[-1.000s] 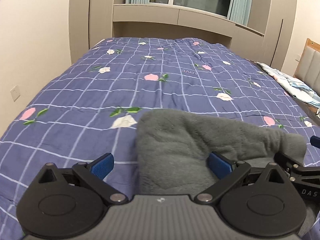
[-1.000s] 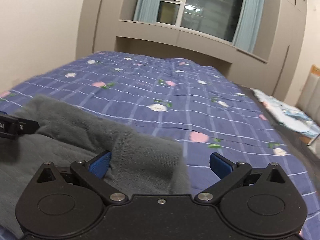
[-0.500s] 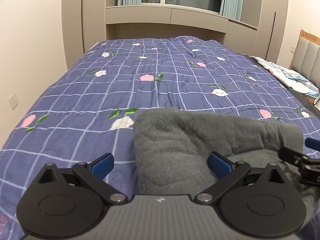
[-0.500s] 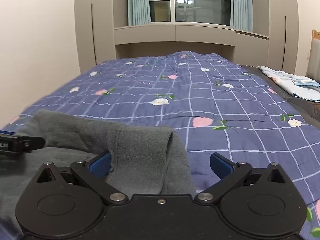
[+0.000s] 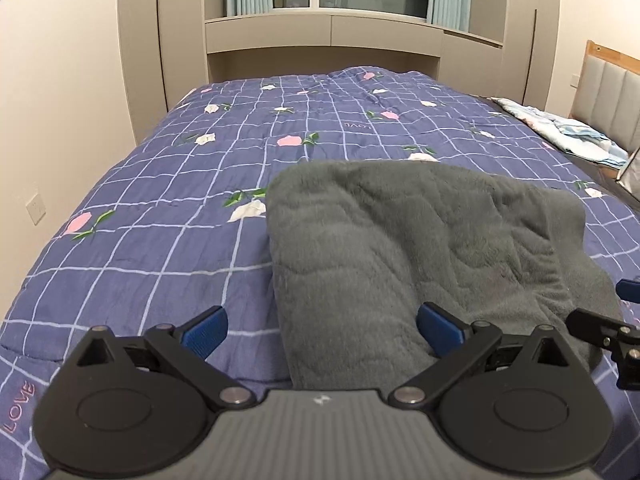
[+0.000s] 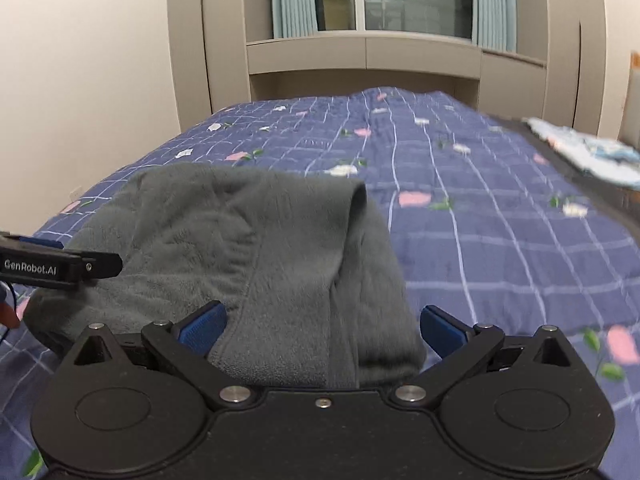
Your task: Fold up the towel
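A grey fluffy towel (image 5: 420, 248) lies folded on the bed, its top layer rumpled, with a thicker fold along its right side (image 6: 360, 280). My left gripper (image 5: 322, 332) is open and straddles the towel's near left corner, nothing pinched. My right gripper (image 6: 322, 328) is also open, with the towel's near right end lying between its blue pads (image 6: 202, 326). Each gripper shows in the other's view: the right gripper (image 5: 608, 332) at the right edge, the left gripper (image 6: 60, 266) at the left edge.
The towel rests on a purple checked bedspread (image 5: 200, 200) with a flower print. A light blue cloth (image 5: 568, 132) lies by the padded headboard (image 5: 608, 92) on the right. A wall runs along the left, and cupboards and a window stand beyond the bed.
Both grippers have drawn back and tilted, staying open. More of the towel shows, and it lies flatter on the bed than a second ago.
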### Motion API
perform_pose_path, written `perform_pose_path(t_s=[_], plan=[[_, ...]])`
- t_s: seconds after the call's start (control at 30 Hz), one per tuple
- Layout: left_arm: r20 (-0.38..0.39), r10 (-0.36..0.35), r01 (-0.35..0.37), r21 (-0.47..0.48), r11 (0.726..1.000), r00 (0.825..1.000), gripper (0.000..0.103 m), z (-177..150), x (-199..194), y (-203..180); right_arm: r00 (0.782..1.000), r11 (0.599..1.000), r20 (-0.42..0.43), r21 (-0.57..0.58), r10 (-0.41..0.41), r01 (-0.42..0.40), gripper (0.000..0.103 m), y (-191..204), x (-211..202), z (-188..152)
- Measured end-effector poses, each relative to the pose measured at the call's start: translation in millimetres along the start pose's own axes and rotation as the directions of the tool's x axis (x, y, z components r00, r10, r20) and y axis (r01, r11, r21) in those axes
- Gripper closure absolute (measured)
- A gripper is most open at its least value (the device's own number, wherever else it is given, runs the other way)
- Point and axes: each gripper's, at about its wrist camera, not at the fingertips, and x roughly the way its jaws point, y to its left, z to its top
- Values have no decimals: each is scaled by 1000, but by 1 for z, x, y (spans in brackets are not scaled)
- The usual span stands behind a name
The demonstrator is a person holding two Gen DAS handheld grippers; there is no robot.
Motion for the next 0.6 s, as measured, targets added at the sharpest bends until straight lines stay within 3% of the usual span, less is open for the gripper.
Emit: perform_pose_path(t_s=[0.23, 0.6], plan=[[-13, -20, 20, 3, 1000, 1000, 1, -6, -7, 1, 1000, 1000, -3, 12, -1, 1, 1, 0, -6, -9], [-34, -108, 107, -20, 994, 994, 1, -14, -16, 17, 1000, 999, -10, 27, 18, -17, 1, -6, -12, -18]])
